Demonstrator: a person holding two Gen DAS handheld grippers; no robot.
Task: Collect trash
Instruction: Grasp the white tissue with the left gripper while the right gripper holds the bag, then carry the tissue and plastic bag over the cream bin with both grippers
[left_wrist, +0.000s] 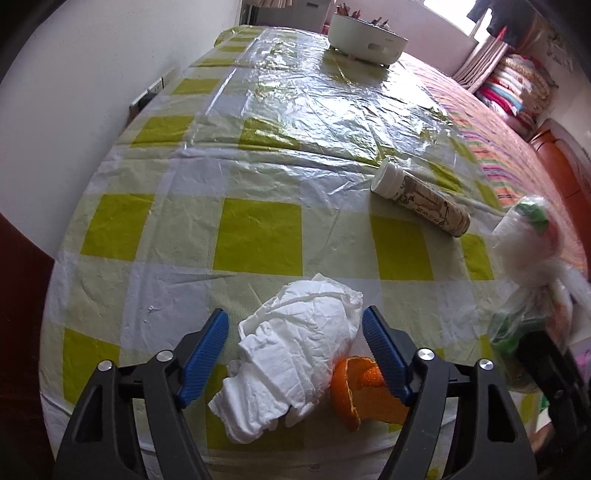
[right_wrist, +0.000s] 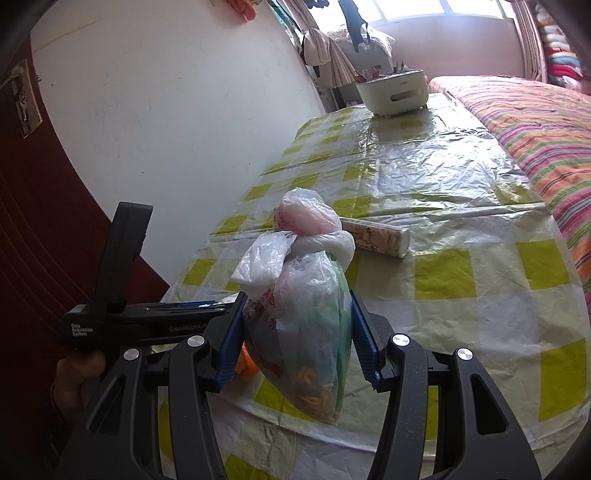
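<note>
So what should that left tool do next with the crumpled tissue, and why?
Probably close on the crumpled tissue. The left tool straddles it with its blue pads on either side, not yet pressing, and the orange peel lies against the right pad. The right tool already holds the plastic bag where the trash would likely go.

A table (left_wrist: 258, 236) is covered by a yellow-green checked cloth under clear plastic. A white wall (right_wrist: 166, 110) and a dark red door (right_wrist: 37, 221) are seen on one side — a striped bed (right_wrist: 535, 122) and a bright window (right_wrist: 443, 9) on the other.
</note>
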